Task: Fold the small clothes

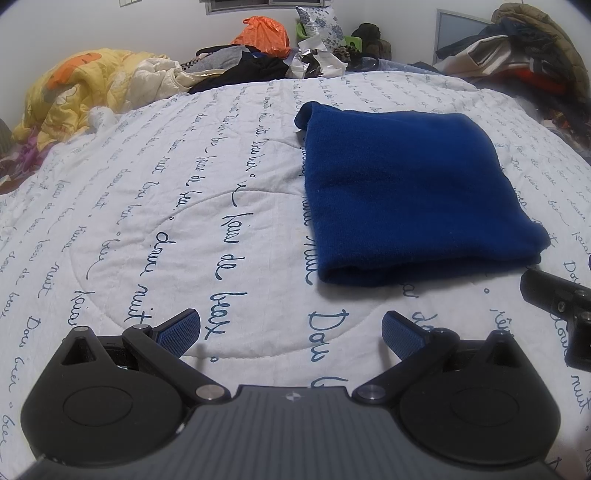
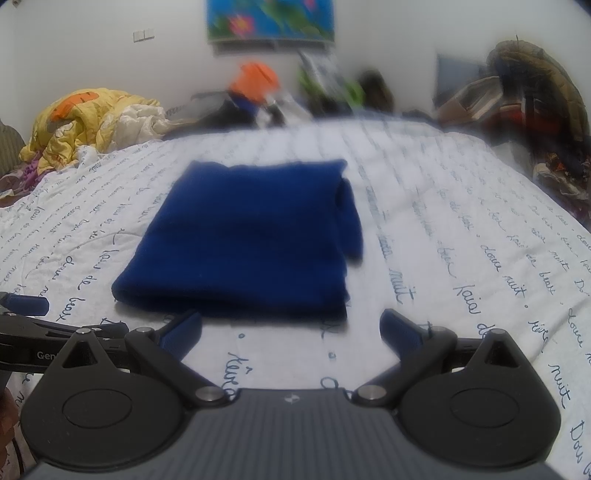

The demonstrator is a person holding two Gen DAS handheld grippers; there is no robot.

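A dark blue fleece cloth point(image 1: 402, 192) lies folded into a thick rectangle on the white quilt point(image 1: 166, 229) with blue script. In the left wrist view it sits ahead and to the right of my left gripper point(image 1: 291, 332), which is open and empty above the quilt. In the right wrist view the cloth point(image 2: 251, 236) lies straight ahead, its near fold just beyond my right gripper point(image 2: 291, 330), which is open and empty. A loose flap hangs at the cloth's right side. The right gripper's body shows at the left view's right edge point(image 1: 561, 295).
A yellow and orange blanket point(image 1: 85, 88) is heaped at the far left. Dark clothes, an orange bag point(image 1: 264, 33) and other clutter line the far edge of the bed. A pile of coats point(image 1: 532, 55) stands at the far right. The left gripper shows at the right view's left edge point(image 2: 26, 306).
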